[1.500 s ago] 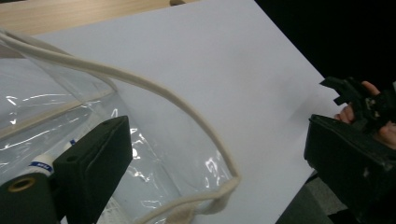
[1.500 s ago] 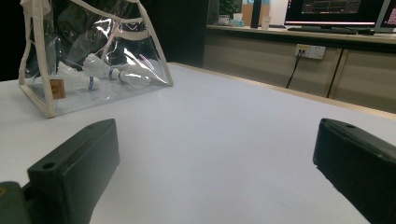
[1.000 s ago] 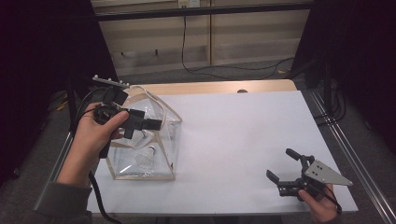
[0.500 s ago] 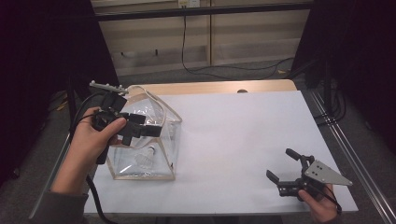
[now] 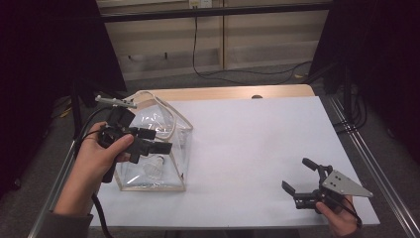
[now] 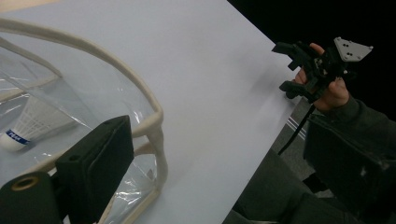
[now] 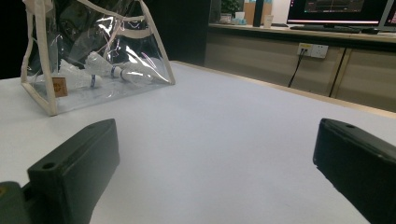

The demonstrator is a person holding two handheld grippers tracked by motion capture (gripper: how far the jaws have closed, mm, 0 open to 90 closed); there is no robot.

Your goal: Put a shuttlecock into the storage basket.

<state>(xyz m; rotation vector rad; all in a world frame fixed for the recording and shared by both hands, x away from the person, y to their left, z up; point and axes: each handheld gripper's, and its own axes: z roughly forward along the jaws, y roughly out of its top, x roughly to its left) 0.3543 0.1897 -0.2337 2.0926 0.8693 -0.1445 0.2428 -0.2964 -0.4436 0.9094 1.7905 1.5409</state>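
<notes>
Clear bag [image 5: 158,153] looks light, floppy, slippery; best grabbed by cream handle [image 6: 140,93]. Left gripper [image 5: 157,147] and right gripper [image 5: 303,178] both gape, empty.

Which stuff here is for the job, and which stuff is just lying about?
For the job:
- clear bag
- shuttlecocks inside the bag
- left gripper, jaws open above the bag
- right gripper, open with nothing between its jaws

Just lying about:
- white table sheet
- wall socket
- monitor
</notes>
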